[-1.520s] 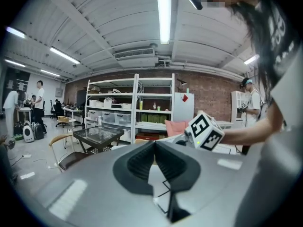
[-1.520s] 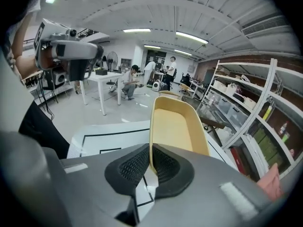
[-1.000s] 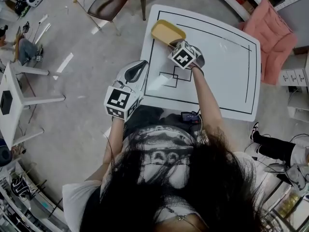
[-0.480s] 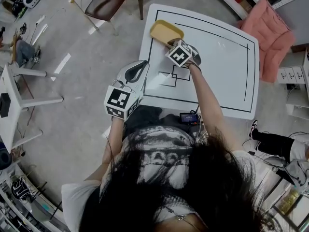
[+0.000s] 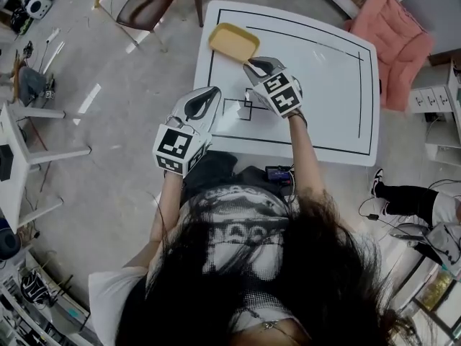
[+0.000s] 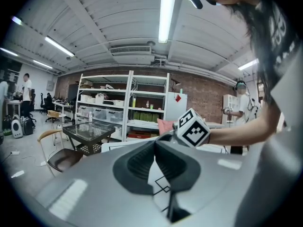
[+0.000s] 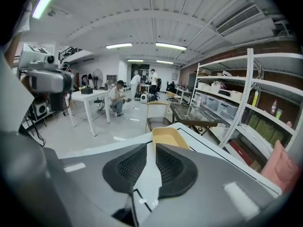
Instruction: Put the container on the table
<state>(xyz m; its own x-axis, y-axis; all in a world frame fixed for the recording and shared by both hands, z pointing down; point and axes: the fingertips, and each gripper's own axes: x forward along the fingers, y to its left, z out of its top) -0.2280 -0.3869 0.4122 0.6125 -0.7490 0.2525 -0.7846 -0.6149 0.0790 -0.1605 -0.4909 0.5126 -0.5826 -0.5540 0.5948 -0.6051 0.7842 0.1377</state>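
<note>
The yellow container [image 5: 234,42] stands on the white table [image 5: 324,85] near its far left corner, with nothing holding it. My right gripper [image 5: 258,68] hovers just short of it, jaws slightly open and empty. In the right gripper view the container [image 7: 169,137] shows beyond the gap of the right gripper [image 7: 151,157]. My left gripper [image 5: 204,98] hangs at the table's left edge, shut and empty. The left gripper view shows the left gripper [image 6: 155,148] with its pads together and the right gripper's marker cube [image 6: 193,127] past them.
A black line pattern [image 5: 241,109] is drawn on the tabletop. A brown chair [image 5: 148,2] stands beyond the table's left corner, a pink cushion [image 5: 392,31] to its right. Another white table [image 5: 14,150] is at far left. A small black device [image 5: 281,173] sits at the near edge.
My right gripper has let go of the yellow container and drawn back toward me. The container stays on the table. The left gripper has hardly moved.
</note>
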